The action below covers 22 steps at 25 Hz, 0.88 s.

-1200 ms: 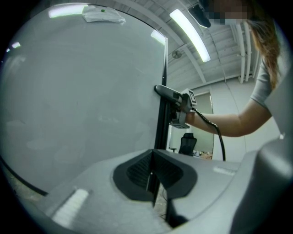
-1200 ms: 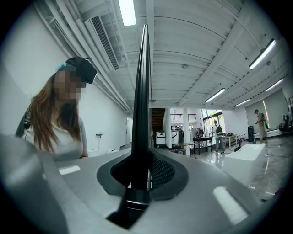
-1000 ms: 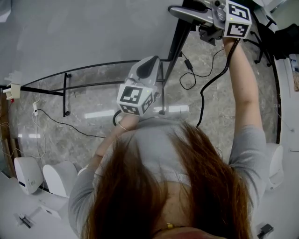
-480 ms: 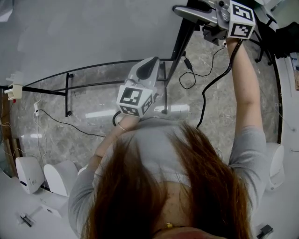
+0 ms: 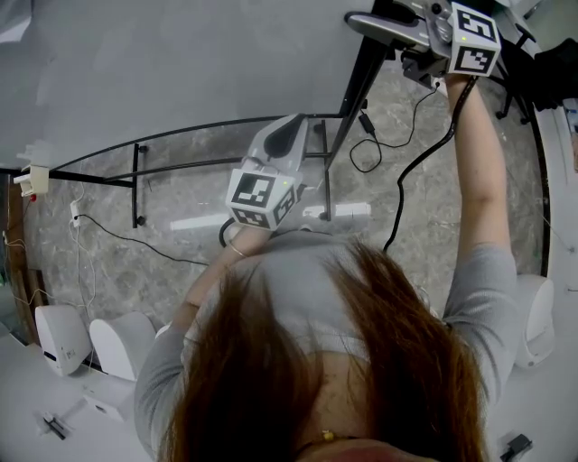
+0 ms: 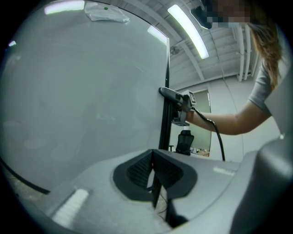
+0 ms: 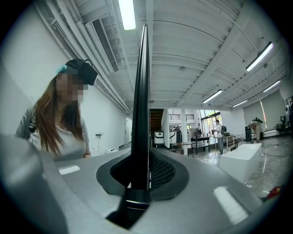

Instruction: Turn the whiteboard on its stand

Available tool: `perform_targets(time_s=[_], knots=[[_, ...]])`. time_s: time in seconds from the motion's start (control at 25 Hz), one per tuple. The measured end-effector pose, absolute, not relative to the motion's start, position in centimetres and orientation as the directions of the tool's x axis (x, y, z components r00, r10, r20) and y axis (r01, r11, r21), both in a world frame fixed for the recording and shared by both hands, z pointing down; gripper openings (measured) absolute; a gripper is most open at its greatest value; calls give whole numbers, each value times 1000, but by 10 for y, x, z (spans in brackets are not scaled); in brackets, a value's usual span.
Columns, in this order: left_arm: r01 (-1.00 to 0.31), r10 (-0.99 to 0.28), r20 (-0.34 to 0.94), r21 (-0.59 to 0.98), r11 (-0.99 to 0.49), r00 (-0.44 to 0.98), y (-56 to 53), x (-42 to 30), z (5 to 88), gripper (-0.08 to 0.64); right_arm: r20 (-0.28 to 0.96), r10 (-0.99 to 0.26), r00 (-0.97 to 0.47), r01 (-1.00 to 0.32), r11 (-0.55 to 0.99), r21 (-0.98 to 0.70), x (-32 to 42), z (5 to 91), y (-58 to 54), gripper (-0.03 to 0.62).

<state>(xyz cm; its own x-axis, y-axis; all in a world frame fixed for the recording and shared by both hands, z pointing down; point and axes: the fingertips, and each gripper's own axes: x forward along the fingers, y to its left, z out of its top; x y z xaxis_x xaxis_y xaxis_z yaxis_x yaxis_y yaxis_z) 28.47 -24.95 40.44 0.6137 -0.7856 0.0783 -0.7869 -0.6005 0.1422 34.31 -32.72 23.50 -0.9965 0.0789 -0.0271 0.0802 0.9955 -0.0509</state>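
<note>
Head view: right gripper outstretched

Open lab/workshop hall. Exposed ceiling ducts, strip lights, polished stone floor with loose cables, white equipment units, desk and people at far end.

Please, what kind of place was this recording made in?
Most likely a large open lab or workshop hall. The right gripper view shows a high bare ceiling with ducts and strip lights, and work tables with people standing nearby; the floor is polished stone.
</note>
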Motion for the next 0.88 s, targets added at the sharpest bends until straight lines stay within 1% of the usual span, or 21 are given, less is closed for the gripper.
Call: perform_targets(time_s=[0.56,0.76,0.88], knots=[[-792,-790,87,137,-594,607,-249,268,407,2,-9,84,-996,85,995,-59,342,237,-328,74],[-791,-787,92,129,-598,610,-242,292,401,2,-15,82,-996,83,995,-50,373,230,-321,74],[-792,-788,94,128,-597,609,-241,292,400,2,-20,76,-997,77,996,-47,379,227,-322,75]])
